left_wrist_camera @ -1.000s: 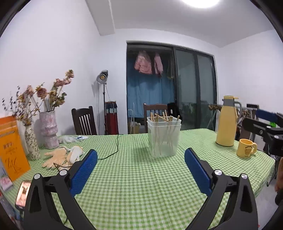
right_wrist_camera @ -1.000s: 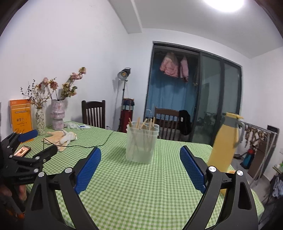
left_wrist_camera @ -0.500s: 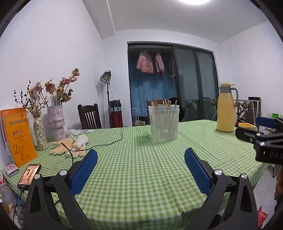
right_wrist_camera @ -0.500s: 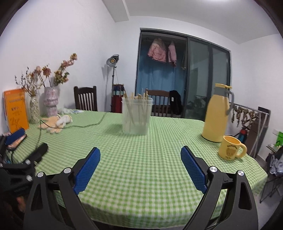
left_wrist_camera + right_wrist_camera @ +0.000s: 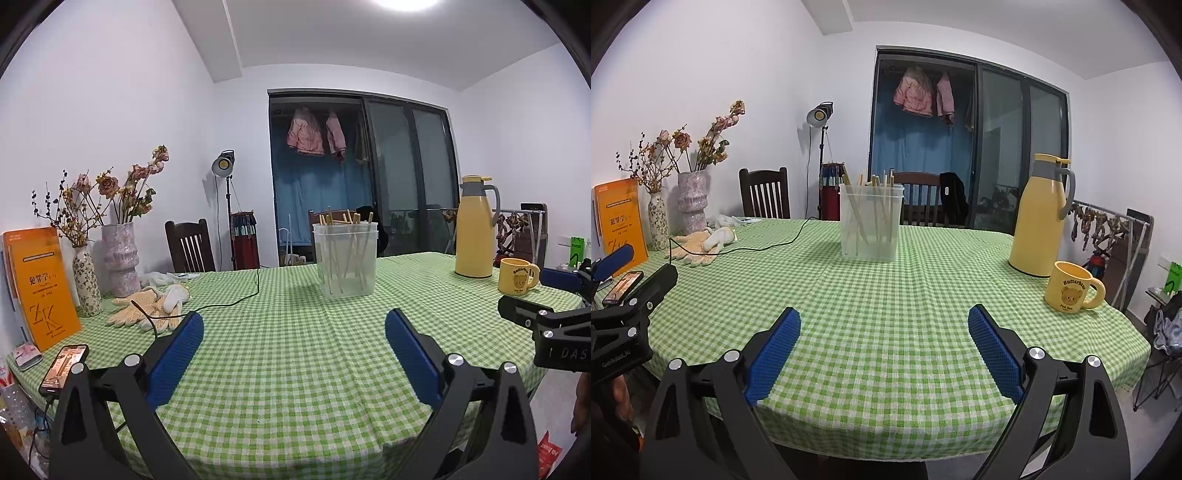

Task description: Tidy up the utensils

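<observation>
Hovering level over the table (image 5: 295, 369), both grippers' jaws apparently empty, spread wide

White walls (image 5: 110, 110) and a white ceiling (image 5: 351, 40) enclose the room, with a bright ceiling light (image 5: 406, 3) overhead. On the far wall a dark-framed sliding glass door (image 5: 1019, 147) stands open on its left side onto a blue curtain (image 5: 916, 147), with two pink jackets (image 5: 923, 92) hanging above it. A studio lamp (image 5: 820, 112) on a thin stand sits left of the door. Two dark wooden chairs (image 5: 764, 197) stand at the far edge of the table (image 5: 886, 332), which wears a green-and-white checked cloth. A drying rack (image 5: 1108, 225) stands beyond the table's right edge
</observation>
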`<state>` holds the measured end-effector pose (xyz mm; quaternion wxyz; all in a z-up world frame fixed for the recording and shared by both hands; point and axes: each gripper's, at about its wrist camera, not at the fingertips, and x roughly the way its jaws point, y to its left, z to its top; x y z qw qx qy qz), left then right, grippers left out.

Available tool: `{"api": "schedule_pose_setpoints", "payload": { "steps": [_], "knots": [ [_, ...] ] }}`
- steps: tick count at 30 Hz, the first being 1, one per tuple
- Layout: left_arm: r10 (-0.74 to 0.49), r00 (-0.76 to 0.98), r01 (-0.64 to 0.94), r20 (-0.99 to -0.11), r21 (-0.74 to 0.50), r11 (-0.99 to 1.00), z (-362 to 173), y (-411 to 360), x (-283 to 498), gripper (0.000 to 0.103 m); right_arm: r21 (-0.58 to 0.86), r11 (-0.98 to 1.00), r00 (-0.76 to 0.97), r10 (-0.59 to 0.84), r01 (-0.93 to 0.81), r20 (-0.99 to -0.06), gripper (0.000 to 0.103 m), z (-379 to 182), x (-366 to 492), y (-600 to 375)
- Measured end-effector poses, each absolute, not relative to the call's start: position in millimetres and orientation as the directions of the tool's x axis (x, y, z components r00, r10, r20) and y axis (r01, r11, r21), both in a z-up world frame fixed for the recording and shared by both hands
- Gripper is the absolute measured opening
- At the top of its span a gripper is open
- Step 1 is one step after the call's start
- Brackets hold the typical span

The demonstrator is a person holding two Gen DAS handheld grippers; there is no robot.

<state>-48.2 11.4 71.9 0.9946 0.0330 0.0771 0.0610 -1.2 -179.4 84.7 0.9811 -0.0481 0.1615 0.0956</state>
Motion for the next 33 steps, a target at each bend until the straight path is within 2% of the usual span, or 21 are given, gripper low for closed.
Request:
{"api": "schedule_pose_setpoints", "payload": {
  "steps": [11, 14, 33],
  "knots": [
    [0.123, 0.981, -0.113, -0.150, 0.075, 0.991, 71.4, 8.9, -48.7, 0.096, -0.061, 0.977, 0.932, 0.177, -0.207, -0.317, 0.088, 82.4, -1.3, -178.0],
    [0.118, 0.981, -0.108, -0.156, 0.074, 0.991, 71.8, 9.5, -47.9, 0.096, -0.049, 0.973, 0.927, 0.198, -0.225, -0.320, 0.095, 82.7, -1.7, -178.1],
    [0.111, 0.981, -0.102, -0.161, 0.068, 0.992, 72.7, 8.7, -45.8, 0.096, -0.069, 0.973, 0.931, 0.190, -0.222, -0.311, 0.095, 84.4, -4.4, -174.6]
  ]
}}
